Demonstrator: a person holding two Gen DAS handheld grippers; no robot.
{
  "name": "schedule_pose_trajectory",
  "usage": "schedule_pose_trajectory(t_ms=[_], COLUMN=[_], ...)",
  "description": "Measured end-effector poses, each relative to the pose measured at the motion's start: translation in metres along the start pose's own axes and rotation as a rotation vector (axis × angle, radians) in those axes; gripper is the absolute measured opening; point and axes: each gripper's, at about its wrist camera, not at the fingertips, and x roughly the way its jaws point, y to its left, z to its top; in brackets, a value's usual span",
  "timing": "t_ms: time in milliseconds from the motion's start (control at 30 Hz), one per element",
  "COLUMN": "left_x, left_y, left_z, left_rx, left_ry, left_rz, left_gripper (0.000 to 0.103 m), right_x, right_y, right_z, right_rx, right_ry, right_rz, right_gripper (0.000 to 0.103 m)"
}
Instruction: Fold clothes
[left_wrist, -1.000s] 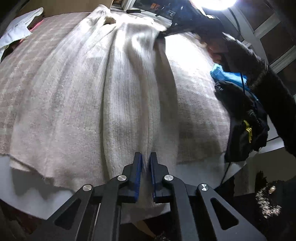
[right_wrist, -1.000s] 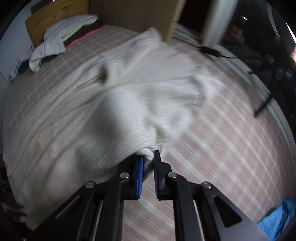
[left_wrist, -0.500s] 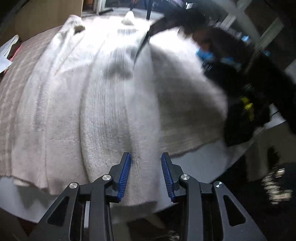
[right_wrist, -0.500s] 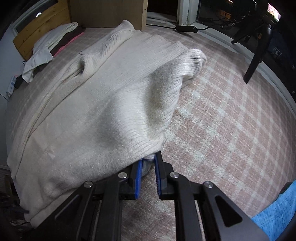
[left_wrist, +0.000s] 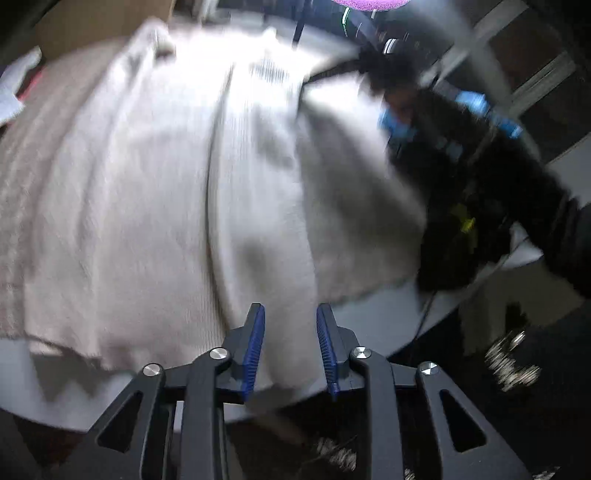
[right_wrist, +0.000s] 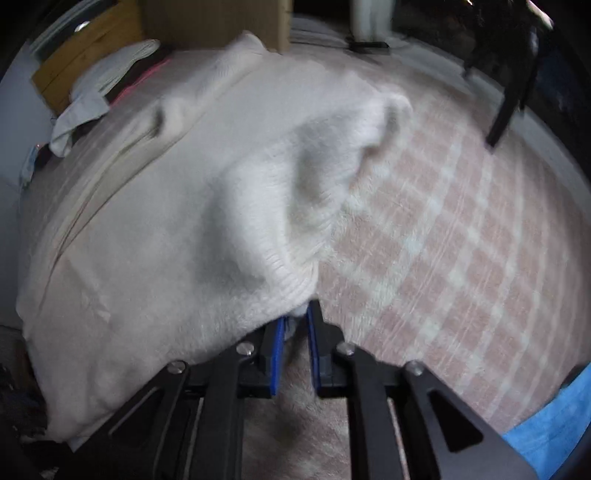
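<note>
- Both grippers' jaws stood nearly together a sec ago; now both are opening.
- Left gripper (left_wrist: 290, 332): blue pads wide apart over the near hem of the cream sweater (left_wrist: 166, 192). Knit shows in the gap, pads not pressing on it. Earlier they were pinched at that hem.
- Right gripper (right_wrist: 295, 321): jaws a little apart and opening, w/ a ribbed edge of the sweater (right_wrist: 155, 258) bunched at the tips; a bit of fabric sits between the pads, can't tell if the pads press on it.
- Sweater lies spread on the pink-and-white checked bedspread (right_wrist: 461, 240), a long fold running down its middle in the left view, near hem hanging just past the bed's edge.
- In the right view a sleeve is folded over the body, its cuff end lumped up twd the far right of the garment.
- Sweater has settled flatter vs. a sec ago, when the right side was lifted & blurred.
- Person's dark sleeve (left_wrist: 517, 192) reaches in at right of the left view, blurred.
- White clothes (right_wrist: 103, 85) heaped at the far left corner by the wooden headboard (right_wrist: 74, 55).
- Blue cloth (right_wrist: 554, 424) at lower right edge.
</note>
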Motion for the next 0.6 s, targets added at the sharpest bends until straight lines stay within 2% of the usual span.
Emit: schedule_pose_trajectory(t_ms=[67, 133, 167, 233, 300, 367, 400, 500, 567, 600], left_x=[-0.007, -0.013, -0.015, -0.013, 0.001, 0.016, 0.024, 0.032, 0.035, 0.036], left_y=[0.001, 0.001, 0.004, 0.007, 0.008, 0.008, 0.007, -0.003, -0.004, -0.002], left_z=[-0.005, -0.002, -0.001, 0.005, 0.009, 0.009, 0.009, 0.008, 0.008, 0.008], left_rx=[-0.021, -0.039, -0.052, -0.071, -0.068, -0.054, -0.05, -0.021, -0.011, -0.015], left_ry=[-0.019, -0.06, -0.079, -0.101, -0.076, -0.04, -0.02, -0.03, -0.03, -0.025], left_rz=[-0.012, -0.001, 0.018, 0.058, 0.139, 0.203, 0.208, 0.216, 0.219, 0.213], left_gripper=[0.03, 0.038, 0.038, 0.038, 0.038, 0.038, 0.038, 0.037, 0.031, 0.016], right_x=[-0.008, -0.023, -0.032, -0.046, -0.055, -0.051, -0.044, -0.02, 0.003, 0.014], right_y=[0.002, -0.005, -0.012, -0.032, -0.051, -0.051, -0.038, -0.012, -0.019, -0.023], right_z=[0.0, -0.005, -0.006, -0.001, 0.008, 0.02, 0.029, 0.052, 0.071, 0.081], right_rx=[-0.038, -0.053, -0.045, 0.046, 0.14, 0.176, 0.172, 0.116, 0.103, 0.097], right_ry=[0.012, -0.003, -0.02, -0.083, -0.142, -0.17, -0.185, -0.186, -0.167, -0.158], right_rz=[-0.018, -0.023, -0.022, 0.011, 0.034, 0.036, 0.036, -0.012, -0.04, -0.054], right_gripper=[0.033, 0.033, 0.033, 0.033, 0.033, 0.033, 0.033, 0.033, 0.033, 0.033])
